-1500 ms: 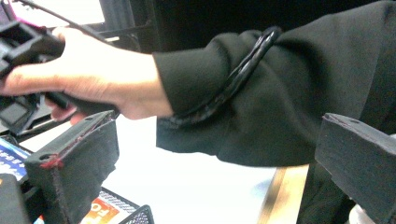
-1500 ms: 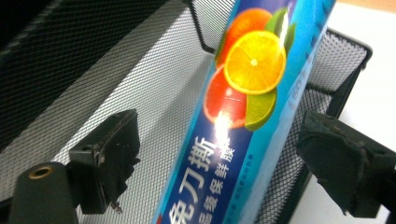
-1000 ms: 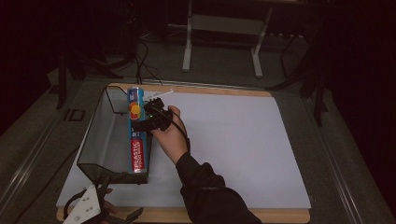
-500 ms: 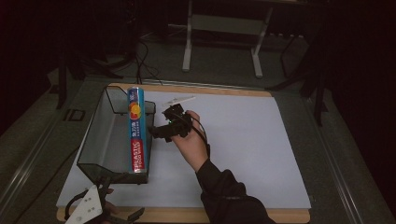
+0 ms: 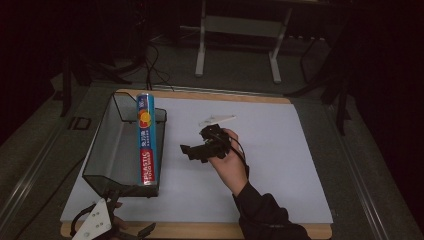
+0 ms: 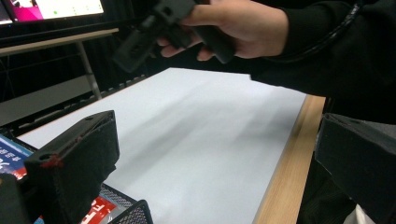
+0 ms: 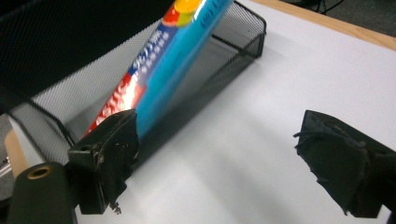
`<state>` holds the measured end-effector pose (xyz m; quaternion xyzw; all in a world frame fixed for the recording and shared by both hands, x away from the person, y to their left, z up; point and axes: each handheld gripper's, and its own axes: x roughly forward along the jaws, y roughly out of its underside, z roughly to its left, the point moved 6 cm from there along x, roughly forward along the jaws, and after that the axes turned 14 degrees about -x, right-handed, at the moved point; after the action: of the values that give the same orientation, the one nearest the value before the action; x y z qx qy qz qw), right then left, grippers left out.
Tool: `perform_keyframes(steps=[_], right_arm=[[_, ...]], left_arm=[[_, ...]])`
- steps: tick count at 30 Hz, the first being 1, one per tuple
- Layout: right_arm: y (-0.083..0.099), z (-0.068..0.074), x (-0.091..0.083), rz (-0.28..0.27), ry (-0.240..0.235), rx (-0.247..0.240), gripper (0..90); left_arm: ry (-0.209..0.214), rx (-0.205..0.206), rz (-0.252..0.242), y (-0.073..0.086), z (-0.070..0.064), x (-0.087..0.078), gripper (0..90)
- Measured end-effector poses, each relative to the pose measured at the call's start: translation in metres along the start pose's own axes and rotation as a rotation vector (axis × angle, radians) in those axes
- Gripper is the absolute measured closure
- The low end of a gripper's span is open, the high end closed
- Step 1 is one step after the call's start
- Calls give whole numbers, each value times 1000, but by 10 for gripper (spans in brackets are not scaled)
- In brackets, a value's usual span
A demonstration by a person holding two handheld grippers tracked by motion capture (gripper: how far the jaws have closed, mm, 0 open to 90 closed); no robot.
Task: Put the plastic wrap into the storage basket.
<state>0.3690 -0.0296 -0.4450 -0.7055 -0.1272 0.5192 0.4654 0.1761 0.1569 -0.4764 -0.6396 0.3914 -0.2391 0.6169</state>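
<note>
White mat [image 5: 280,165] bare around open right tongs [image 5: 192,151]; basket [image 5: 107,150] left.

High view overhead facing forward-down, both gripper views low, close, sharing the white mat [image 5: 260,150] and mesh basket [image 5: 107,150].

Looks like a lab or recording studio setup, not anyone's home. The table [image 5: 305,220] has a wooden edge with a big white sheet [image 5: 280,165] covering its top, and everything beyond the table is dark, like black curtains. Past the table's far edge there's a metal stand [image 5: 237,45] with cables [image 5: 150,65] trailing on the grey floor, and a lit monitor [image 6: 60,8] glows behind the table.
</note>
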Motion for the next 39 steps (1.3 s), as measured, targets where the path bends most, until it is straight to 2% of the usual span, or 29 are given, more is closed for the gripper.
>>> perform_keyframes(steps=[3,6,19,22,25,29,39], right_arm=[[12,-2,-8,7,7,-1,128],[22,-5,-17,2,6,18,128],[64,-10,-52,18,45,13,130],[76,-9,-57,47,61,-4,130],[86,-8,-61,47,55,15,130],[97,-4,-65,41,39,9,129],[121,-2,-75,39,38,32,130]], left_arm=[[0,-2,2,0,0,0,6],[-2,2,6,1,0,1,6],[-2,4,9,1,-1,2,6],[-1,4,11,1,-1,3,6],[-1,7,18,2,-1,3,6],[-2,11,18,2,-2,3,6],[-7,10,21,3,-1,2,6]])
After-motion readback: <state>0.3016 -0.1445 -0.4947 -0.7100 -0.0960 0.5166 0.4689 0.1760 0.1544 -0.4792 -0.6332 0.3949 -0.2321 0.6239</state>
